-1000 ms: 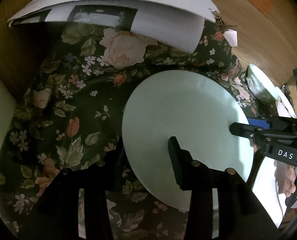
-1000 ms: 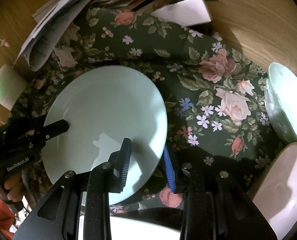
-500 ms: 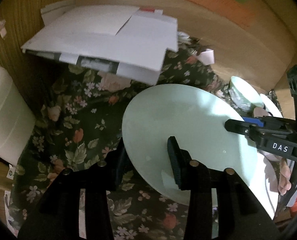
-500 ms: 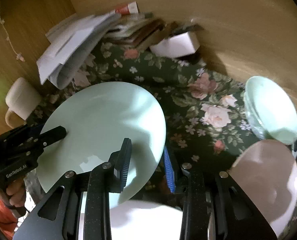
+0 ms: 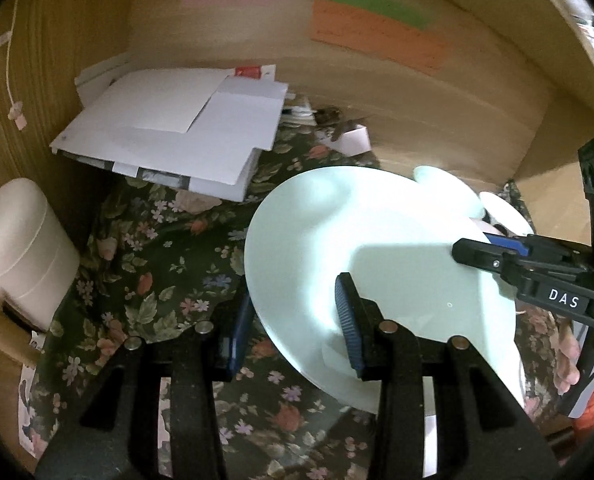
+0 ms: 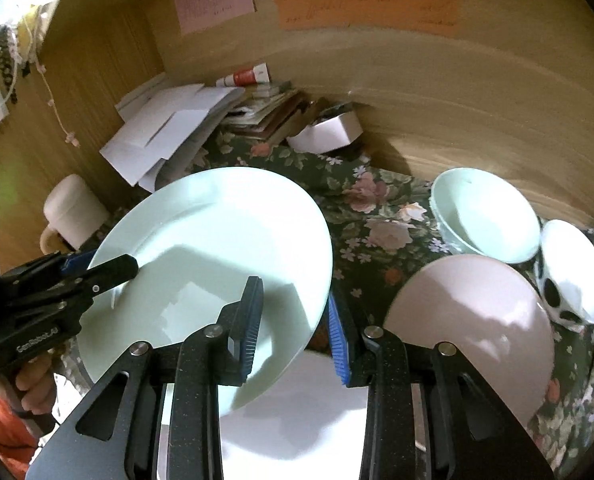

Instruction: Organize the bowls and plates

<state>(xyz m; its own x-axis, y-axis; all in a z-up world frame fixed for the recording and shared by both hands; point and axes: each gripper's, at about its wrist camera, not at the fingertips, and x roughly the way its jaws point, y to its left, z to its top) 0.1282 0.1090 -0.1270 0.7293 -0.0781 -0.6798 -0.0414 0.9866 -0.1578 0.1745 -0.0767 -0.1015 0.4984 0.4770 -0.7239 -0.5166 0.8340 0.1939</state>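
**Plate carried by both grippers**

The round pale-green ceramic plate [image 6: 217, 248] hangs tilted above the floral cloth [image 6: 377, 216], its rim pinched by the left gripper [image 5: 293, 320] and the right gripper [image 6: 293, 320] — mid-transfer, I judge. Next: lower it level onto the pink plate [image 6: 477, 320] — or another stack.

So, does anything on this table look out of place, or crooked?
Yes. The pale green round plate hangs tilted above the floral tablecloth, pinched at opposite rims by the left gripper and the right gripper. Behind it, the stack of white papers lies askew and fanned out.
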